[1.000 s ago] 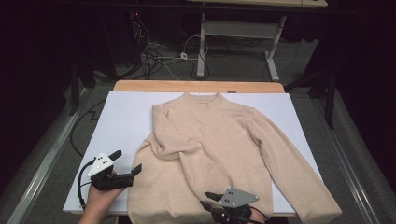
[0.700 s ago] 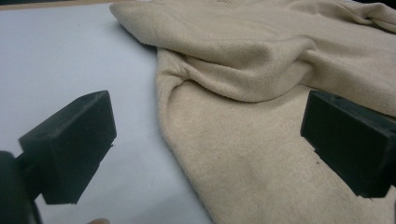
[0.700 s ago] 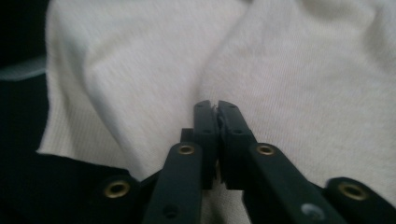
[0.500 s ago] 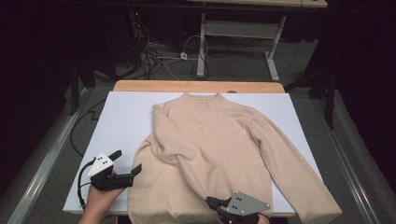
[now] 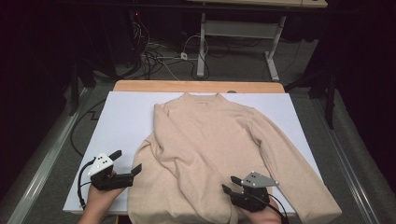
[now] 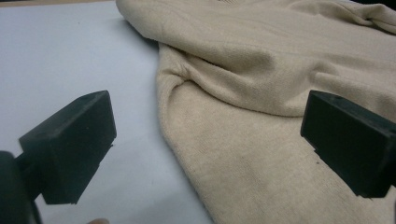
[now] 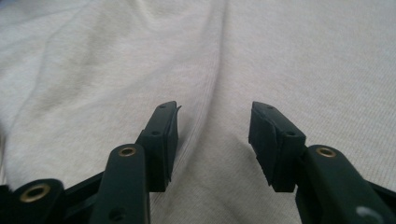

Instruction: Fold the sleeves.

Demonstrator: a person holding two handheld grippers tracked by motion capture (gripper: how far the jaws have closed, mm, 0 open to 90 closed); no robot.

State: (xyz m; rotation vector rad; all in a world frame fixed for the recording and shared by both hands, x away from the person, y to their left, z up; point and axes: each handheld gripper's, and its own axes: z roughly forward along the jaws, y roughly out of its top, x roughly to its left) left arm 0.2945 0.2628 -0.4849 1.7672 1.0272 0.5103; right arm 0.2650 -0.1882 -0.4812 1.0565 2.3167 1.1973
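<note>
High view, sweater: the beige sweater (image 5: pixel 212 154) lies flat on the white-covered table (image 5: pixel 121 116), collar away from me, its left sleeve folded in over the chest, its right sleeve running out to the near right corner.
High view, claws: my left claw (image 5: pixel 127 162) sits at the sweater's near left edge; my right claw (image 5: pixel 229 185) rests over the lower hem area, right of centre.
Left gripper view, state: left claw (image 6: pixel 205 140) spread wide, one jaw over bare table, the other over knit, nothing pinched. The folded sleeve's crease shows here far better than from above.
Right gripper view, state: right claw (image 7: pixel 214 140) partly spread, having just been opening; a ridge of fabric (image 7: pixel 205 116) runs between the jaws, but the pads do not press it.
Difference: only the gripper views confirm the jaw gaps; the high view alone gives the overall lie of the garment.
Risk, right: closing here may pinch a single layer along the ridge, so a lift would drag the body askew.
Risk, left: a jaw catching the table cover instead of the hem would pull the sheet along.
</note>
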